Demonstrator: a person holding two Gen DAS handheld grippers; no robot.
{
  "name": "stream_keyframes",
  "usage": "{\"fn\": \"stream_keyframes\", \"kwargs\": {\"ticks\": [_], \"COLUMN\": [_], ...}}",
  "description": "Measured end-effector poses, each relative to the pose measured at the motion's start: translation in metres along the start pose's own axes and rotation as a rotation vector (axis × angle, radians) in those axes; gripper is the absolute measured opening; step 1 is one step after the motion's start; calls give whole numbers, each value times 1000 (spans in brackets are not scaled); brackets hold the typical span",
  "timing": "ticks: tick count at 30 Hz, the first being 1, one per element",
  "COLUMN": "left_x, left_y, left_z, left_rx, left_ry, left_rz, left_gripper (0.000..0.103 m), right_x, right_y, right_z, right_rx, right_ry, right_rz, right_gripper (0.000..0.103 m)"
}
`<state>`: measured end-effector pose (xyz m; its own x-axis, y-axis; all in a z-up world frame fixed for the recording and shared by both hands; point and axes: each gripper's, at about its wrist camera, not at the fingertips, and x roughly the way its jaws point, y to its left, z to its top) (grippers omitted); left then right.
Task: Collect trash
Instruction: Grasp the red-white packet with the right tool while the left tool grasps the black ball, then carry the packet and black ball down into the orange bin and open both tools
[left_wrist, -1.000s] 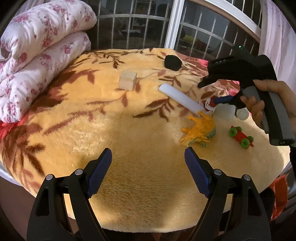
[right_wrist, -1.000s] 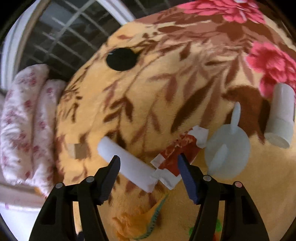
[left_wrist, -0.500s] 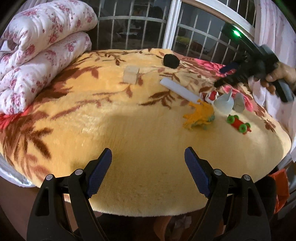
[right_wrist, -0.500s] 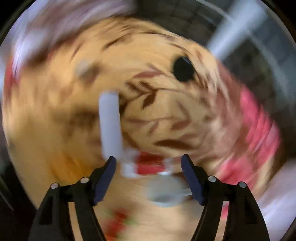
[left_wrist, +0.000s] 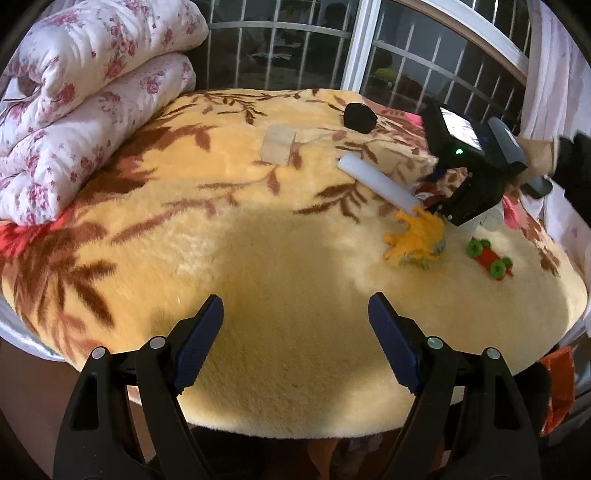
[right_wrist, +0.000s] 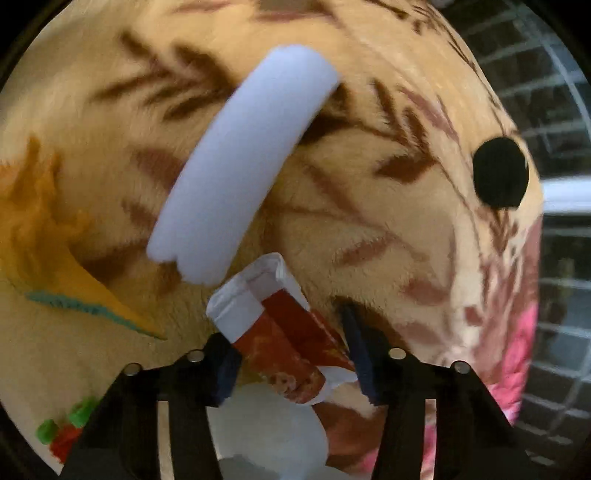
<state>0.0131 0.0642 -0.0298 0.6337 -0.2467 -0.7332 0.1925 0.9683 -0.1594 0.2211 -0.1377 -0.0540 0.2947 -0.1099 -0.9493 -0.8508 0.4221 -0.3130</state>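
A crumpled red and white wrapper (right_wrist: 280, 328) lies on the yellow leaf-patterned blanket (right_wrist: 92, 122), between the fingers of my right gripper (right_wrist: 291, 354). The jaws stand on either side of it, partly closed; I cannot tell if they grip it. In the left wrist view the right gripper (left_wrist: 436, 192) is low on the blanket at the right, over the wrapper (left_wrist: 426, 190). A white foam tube (right_wrist: 240, 170) lies just beyond the wrapper and shows in the left wrist view (left_wrist: 376, 182). My left gripper (left_wrist: 295, 339) is open and empty above the blanket's near edge.
An orange toy dinosaur (left_wrist: 415, 238), a red and green toy car (left_wrist: 489, 258), a wooden block (left_wrist: 279, 147) and a black lump (left_wrist: 360, 117) lie on the blanket. A white plastic piece (right_wrist: 266, 432) sits under my right gripper. Folded floral quilts (left_wrist: 74, 103) are at left, a barred window behind.
My right gripper swung round and came down onto the wrapper, its jaws narrower around it. My left gripper pulled back and rose a little, staying open.
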Motion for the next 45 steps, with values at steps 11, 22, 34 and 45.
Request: {"fn": "stream_keyframes", "kwargs": {"ticks": [11,22,34,45], "left_x": [66,252,313,163], "left_y": [-62,-156,-149,-167], "left_z": [159,273,287,247], "left_rx": [87,174,145,223], "left_ry": [-25,69,57,-90], "left_rz": [-35,205,295,221], "left_gripper": [79,79,53,50], "right_x": [-113,-99,-99,-121], "right_y": [-50,36,54,81], "right_z": [-155,-252,-261,-263], "right_rx": [736,997,1019,1131], "right_ry": [-713,-881,-959,-908], "right_rz": [109,87,84,113], "right_gripper": [31,32,32,32]}}
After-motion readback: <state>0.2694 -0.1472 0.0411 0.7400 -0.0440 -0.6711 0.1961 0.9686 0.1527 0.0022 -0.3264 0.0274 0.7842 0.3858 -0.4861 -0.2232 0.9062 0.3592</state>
